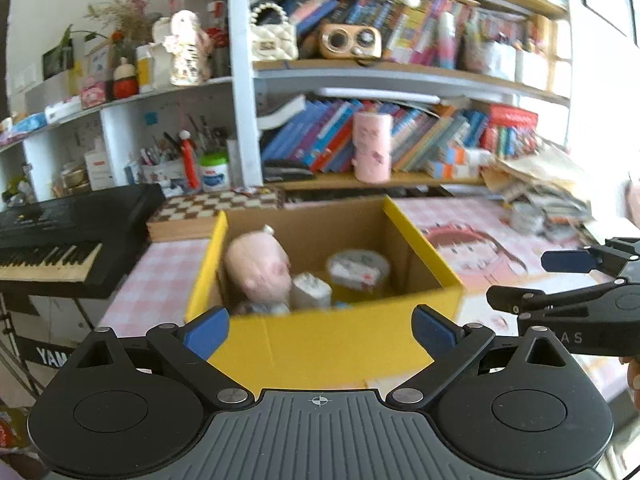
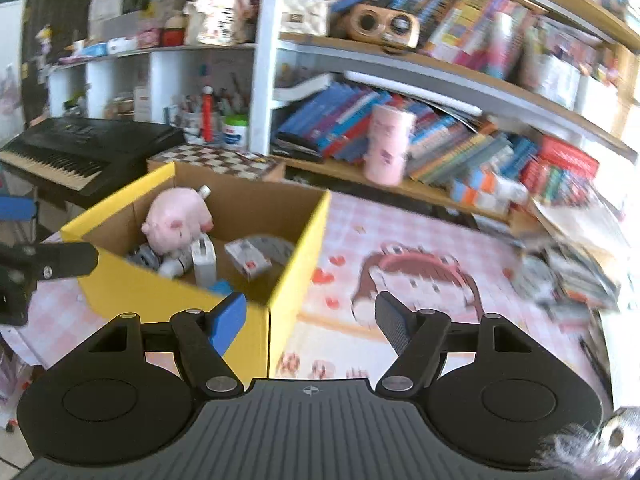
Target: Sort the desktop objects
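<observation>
An open yellow cardboard box (image 1: 312,352) (image 2: 168,296) stands on the pink checked desk mat (image 2: 500,340). Inside it lie a pink pig plush (image 1: 258,266) (image 2: 176,220), small white bottles (image 2: 204,260) and a wrapped packet (image 2: 248,260). My left gripper (image 1: 320,330) hovers open just in front of the box's near wall, with nothing between its blue pads. My right gripper (image 2: 311,322) is open and empty at the box's near right corner. In the left wrist view the right gripper (image 1: 520,278) shows at the right edge. A small grey, blurred object (image 1: 528,218) (image 2: 536,276) sits on the mat by a paper pile.
Bookshelves full of books rise behind the desk, with a pink cup (image 1: 372,148) on the lowest shelf. A black keyboard (image 1: 52,240) and a chessboard box (image 1: 216,204) stand left of the yellow box. Loose papers (image 2: 580,232) are heaped at the right. Something fluffy (image 2: 600,444) shows at the bottom right.
</observation>
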Motion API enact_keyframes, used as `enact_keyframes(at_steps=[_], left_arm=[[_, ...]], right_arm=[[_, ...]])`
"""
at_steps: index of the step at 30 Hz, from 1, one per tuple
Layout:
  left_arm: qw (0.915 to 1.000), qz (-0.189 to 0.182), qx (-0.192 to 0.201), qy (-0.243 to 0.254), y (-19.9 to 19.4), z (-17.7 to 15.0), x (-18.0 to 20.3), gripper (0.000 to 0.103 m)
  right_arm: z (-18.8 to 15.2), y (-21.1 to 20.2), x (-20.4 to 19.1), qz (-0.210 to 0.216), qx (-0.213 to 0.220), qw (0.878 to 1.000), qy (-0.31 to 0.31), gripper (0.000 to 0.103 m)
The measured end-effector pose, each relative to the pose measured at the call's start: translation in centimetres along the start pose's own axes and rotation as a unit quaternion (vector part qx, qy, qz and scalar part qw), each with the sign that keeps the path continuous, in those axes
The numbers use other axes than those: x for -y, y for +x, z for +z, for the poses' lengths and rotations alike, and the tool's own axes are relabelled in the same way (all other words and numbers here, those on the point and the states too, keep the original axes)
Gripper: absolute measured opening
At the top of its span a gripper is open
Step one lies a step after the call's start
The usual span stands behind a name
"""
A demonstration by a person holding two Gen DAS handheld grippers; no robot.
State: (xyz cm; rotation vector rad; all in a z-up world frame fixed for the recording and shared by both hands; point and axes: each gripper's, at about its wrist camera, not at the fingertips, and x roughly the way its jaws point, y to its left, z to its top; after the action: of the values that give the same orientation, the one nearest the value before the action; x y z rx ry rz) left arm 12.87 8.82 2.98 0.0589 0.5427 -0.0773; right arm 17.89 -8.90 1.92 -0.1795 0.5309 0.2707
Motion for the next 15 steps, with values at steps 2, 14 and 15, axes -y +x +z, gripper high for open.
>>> enact_keyframes(at_steps=[2,14,15], left_arm=[[0.9999,-0.01,-0.005,0.006,-0.5,-1.1,0.6,0.1],[0.9995,-0.013,-0.025,-0.015,-3.7,-5.6,2.0,0.1],[0.9995,-0.013,-0.027,-0.013,-3.8,-5.9,2.1,0.1]], right_arm=[[-1.4,-1.1,-0.2,-0.014,-0.007,1.0,0.015,0.069],[-8.5,-6.7,-1.1,-0.075,-0.051,0.992,0.088,0.071],[-8.9,-7.0,-1.2,-0.078,-0.055,0.991,0.096,0.072]])
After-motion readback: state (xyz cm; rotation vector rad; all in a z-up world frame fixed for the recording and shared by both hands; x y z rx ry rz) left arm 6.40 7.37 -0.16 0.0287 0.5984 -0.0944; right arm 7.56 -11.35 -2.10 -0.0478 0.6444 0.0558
